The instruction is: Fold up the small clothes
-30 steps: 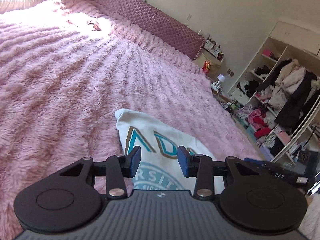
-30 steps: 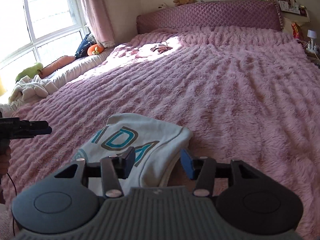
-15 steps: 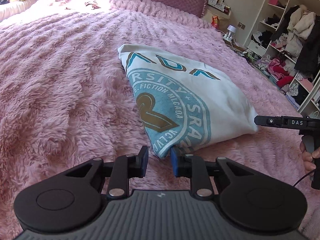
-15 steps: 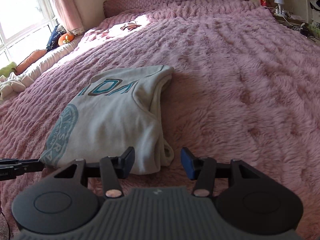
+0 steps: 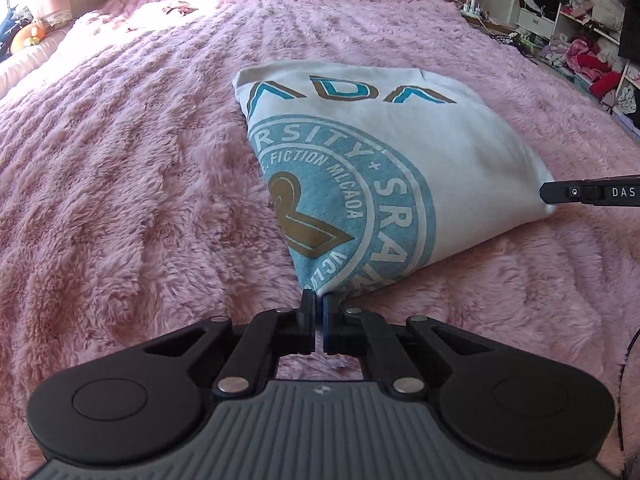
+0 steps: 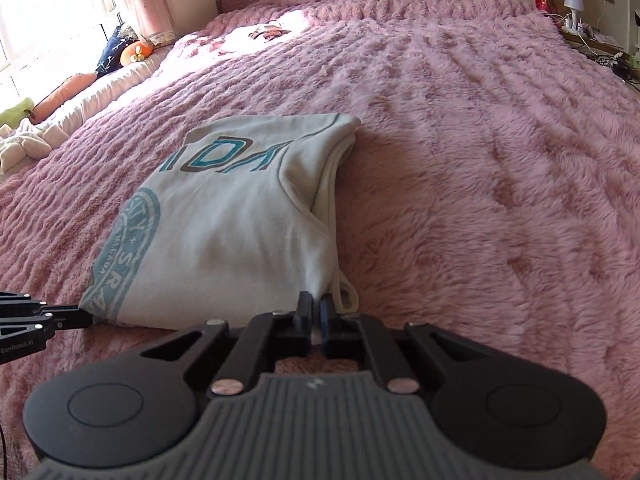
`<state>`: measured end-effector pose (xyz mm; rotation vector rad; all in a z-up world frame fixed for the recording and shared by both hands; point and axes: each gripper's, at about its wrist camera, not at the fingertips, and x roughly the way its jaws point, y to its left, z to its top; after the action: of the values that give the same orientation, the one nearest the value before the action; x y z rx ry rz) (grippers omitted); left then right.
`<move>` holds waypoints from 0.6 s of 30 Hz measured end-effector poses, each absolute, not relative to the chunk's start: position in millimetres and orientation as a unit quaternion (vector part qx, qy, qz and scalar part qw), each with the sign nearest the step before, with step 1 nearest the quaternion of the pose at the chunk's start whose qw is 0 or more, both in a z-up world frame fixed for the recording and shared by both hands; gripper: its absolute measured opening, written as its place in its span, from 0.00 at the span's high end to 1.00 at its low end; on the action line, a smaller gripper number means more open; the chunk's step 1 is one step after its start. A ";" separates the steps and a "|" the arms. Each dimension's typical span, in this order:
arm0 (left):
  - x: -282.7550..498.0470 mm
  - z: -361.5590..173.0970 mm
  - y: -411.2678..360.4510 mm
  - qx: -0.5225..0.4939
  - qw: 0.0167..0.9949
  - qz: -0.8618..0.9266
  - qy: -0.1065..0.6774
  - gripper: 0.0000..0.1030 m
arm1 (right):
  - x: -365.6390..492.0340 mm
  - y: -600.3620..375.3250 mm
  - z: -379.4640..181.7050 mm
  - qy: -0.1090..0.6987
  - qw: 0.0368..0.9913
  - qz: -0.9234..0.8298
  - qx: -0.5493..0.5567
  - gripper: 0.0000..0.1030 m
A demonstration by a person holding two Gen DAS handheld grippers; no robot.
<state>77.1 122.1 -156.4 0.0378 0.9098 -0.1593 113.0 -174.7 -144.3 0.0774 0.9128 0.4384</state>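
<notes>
Shirt [image 5: 400, 152] corner hidden between left tongs [image 5: 319, 304]; other corner hidden between right tongs [image 6: 315, 304]. Shirt lettering cut by folds: full words unreadable. Shirt underside against bed [image 5: 120, 160] unseen. Right tongs in left view cut by frame edge. Shelves [image 5: 580, 20] cropped at right edge, clothes on them too jumbled to sort. Small item [image 6: 268, 33] near headboard too small, washed out by sun.
</notes>
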 end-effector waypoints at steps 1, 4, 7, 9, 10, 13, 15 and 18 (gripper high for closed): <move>80.7 -163.8 124.7 0.009 0.890 -0.078 0.449 0.97 | 114.9 -174.8 -152.9 0.446 0.870 0.208 0.040 1.00; 79.0 -161.6 132.5 -0.013 0.889 -0.080 0.451 0.97 | 115.3 -177.9 -160.2 0.453 0.866 0.203 0.059 0.98; 66.6 -141.4 139.3 -0.020 0.893 -0.079 0.443 0.96 | 110.7 -184.5 -143.6 0.437 0.875 0.196 0.071 0.86; 56.4 -123.5 142.3 -0.027 0.904 -0.074 0.420 0.94 | 103.8 -188.9 -124.7 0.395 0.889 0.215 0.085 0.86; 52.4 -112.4 140.5 -0.029 0.911 -0.072 0.405 0.94 | 102.7 -189.6 -117.3 0.376 0.894 0.225 0.090 0.86; 59.4 -97.8 133.7 -0.059 0.919 -0.092 0.380 0.94 | 107.4 -178.8 -104.8 0.342 0.900 0.255 0.088 0.86; 70.9 -101.0 127.2 -0.069 0.919 -0.095 0.375 0.93 | 114.9 -167.8 -110.7 0.348 0.898 0.258 0.082 0.86; 86.5 -117.0 125.0 -0.088 0.911 -0.088 0.393 0.93 | 122.9 -155.2 -126.8 0.367 0.895 0.246 0.065 0.86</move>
<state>86.5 125.0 -117.0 -0.1811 0.8105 -0.1814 122.9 -155.2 -126.8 0.1355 0.7604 0.5108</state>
